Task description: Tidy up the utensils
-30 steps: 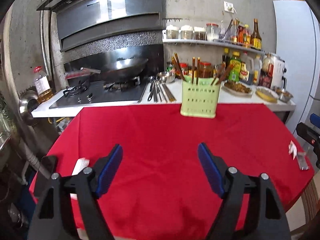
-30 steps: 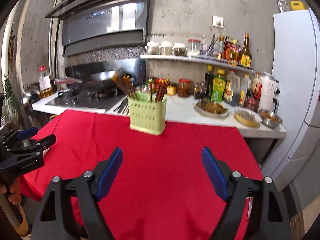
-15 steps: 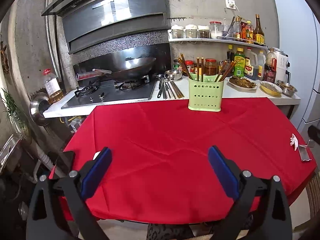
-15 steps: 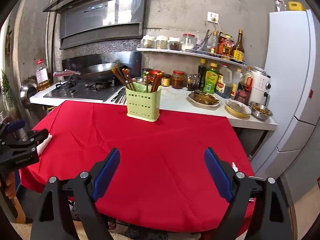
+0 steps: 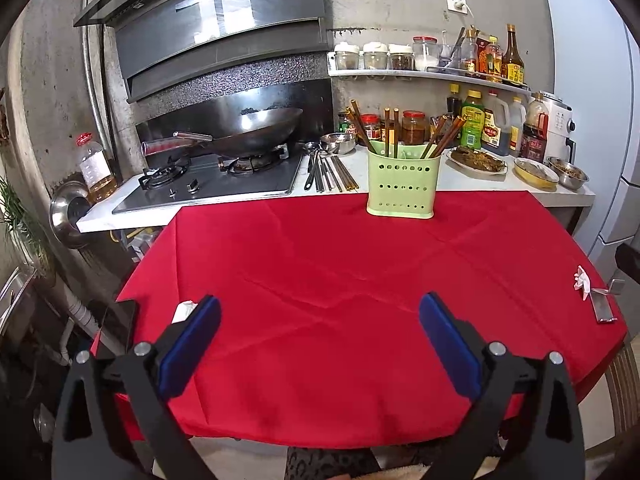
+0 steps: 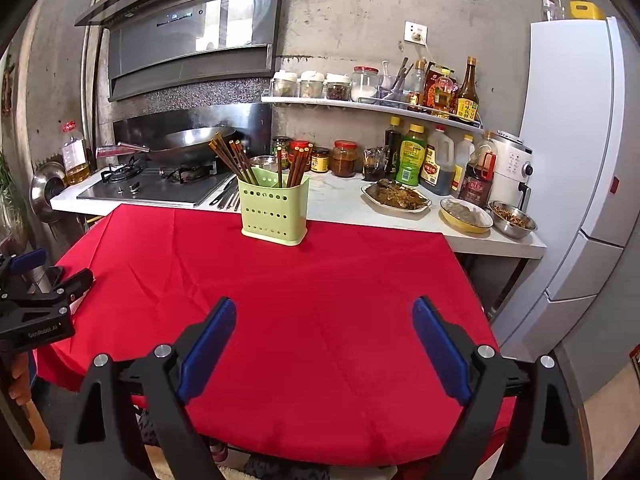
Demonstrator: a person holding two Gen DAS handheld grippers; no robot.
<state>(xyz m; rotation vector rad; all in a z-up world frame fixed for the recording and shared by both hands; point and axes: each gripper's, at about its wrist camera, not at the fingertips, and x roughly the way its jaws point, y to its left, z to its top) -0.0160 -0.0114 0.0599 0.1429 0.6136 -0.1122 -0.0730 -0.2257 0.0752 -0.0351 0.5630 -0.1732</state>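
A light green perforated utensil holder (image 5: 403, 184) stands at the far edge of the red-clothed table (image 5: 340, 280), with brown chopsticks (image 5: 440, 136) upright in it. It also shows in the right wrist view (image 6: 274, 210). More utensils (image 5: 328, 168) lie flat on the white counter behind it, beside the stove. My left gripper (image 5: 320, 328) is open and empty above the table's near edge. My right gripper (image 6: 324, 336) is open and empty, also at the near edge. The left gripper shows at the left of the right wrist view (image 6: 36, 300).
A wok (image 5: 252, 128) sits on the gas stove (image 5: 216, 180). Jars, bottles and food dishes (image 6: 466, 212) crowd the counter and shelf. A white fridge (image 6: 580, 160) stands at the right. A metal clip with white paper (image 5: 596, 296) lies at the table's right edge. A phone (image 5: 116, 320) lies at its left edge.
Both grippers have drawn back from the holder toward the table's near edge and risen, so more of the table shows. Both stay open and empty.
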